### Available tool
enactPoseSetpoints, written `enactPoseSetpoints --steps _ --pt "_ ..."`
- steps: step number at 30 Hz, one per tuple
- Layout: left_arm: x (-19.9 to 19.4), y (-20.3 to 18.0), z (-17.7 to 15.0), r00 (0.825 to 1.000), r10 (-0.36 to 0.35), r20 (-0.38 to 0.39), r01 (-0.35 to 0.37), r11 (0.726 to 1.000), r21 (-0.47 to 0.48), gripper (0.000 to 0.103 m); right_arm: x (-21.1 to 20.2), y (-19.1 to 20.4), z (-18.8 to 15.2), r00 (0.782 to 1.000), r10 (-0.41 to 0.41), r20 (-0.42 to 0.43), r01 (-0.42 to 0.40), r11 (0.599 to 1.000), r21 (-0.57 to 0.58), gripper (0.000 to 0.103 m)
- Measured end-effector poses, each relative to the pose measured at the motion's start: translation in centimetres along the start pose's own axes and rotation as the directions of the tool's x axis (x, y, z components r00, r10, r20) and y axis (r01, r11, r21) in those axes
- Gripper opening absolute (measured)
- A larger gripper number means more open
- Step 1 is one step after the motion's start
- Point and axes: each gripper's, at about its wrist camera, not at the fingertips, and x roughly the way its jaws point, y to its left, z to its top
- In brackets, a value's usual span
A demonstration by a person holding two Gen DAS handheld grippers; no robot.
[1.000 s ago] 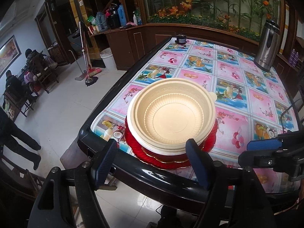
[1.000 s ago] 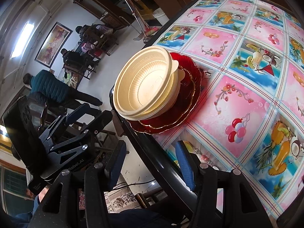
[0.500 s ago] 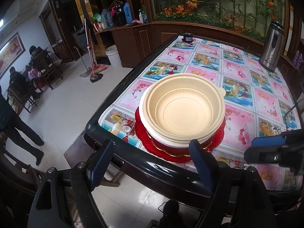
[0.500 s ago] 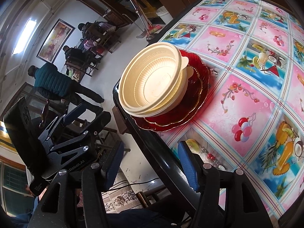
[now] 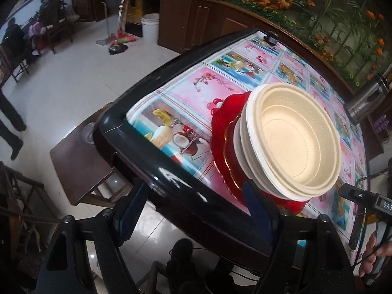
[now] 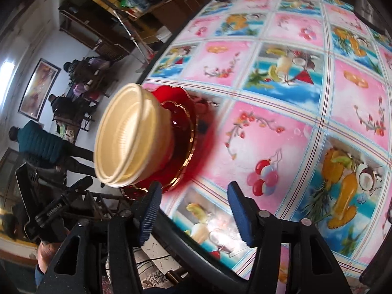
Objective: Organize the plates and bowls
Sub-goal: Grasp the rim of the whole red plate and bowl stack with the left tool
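Observation:
A stack of cream bowls [image 5: 291,137] sits on stacked red plates [image 5: 220,127] near the front corner of the table. In the right wrist view the bowls [image 6: 129,137] and red plates [image 6: 183,132] show at the left. My left gripper [image 5: 193,210] is open and empty, just off the table's black edge, its right finger beside the plates' near rim. My right gripper [image 6: 193,210] is open and empty, over the table edge to the right of the stack.
The table [image 5: 156,169] has a colourful fruit-patterned cloth [image 6: 281,98] and a thick black rim. A steel kettle [image 5: 365,98] stands at the far right. A small dark object [image 5: 272,36] sits at the far end. People, chairs and a mop stand on the floor at the left.
Both grippers have swung, so the stack has shifted right in the left view and left in the right view. The stack itself has not moved. Both grippers stay open.

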Motion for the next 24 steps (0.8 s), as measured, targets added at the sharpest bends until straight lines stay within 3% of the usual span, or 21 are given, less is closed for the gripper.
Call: enactPoseSetpoints --steps 4,8,14,18,21,24 --pt "1.9 0.0 1.1 0.999 -0.023 -0.027 0.024 0.999 0.042 0.057 0.8 -0.1 0.3 1.0 -0.006 0.005 0.006 1.0 0.009 0.049" --pt "3.6 0.2 2.0 0.996 -0.073 -0.058 0.078 0.994 0.08 0.039 1.7 0.1 0.5 1.0 -0.011 0.011 0.011 1.0 0.019 0.048" --pt "5.4 0.2 3.4 0.985 -0.147 -0.089 0.158 0.979 0.131 0.037 2.8 0.3 1.2 1.0 -0.02 0.024 0.019 0.999 0.042 0.043" --pt "6.5 0.3 4.0 0.981 -0.159 -0.112 0.175 0.972 0.154 0.025 3.6 0.7 1.7 0.999 -0.036 0.028 0.035 0.998 0.042 0.037" --pt "7.5 0.5 4.5 0.976 -0.175 -0.132 0.195 0.967 0.163 0.024 4.4 0.8 1.9 0.999 -0.048 0.016 0.047 0.998 0.043 0.03" --pt "8.3 0.3 4.9 0.972 -0.187 -0.143 0.211 0.96 0.183 0.023 4.9 0.8 2.0 0.999 -0.05 0.012 0.049 0.997 0.052 0.03"
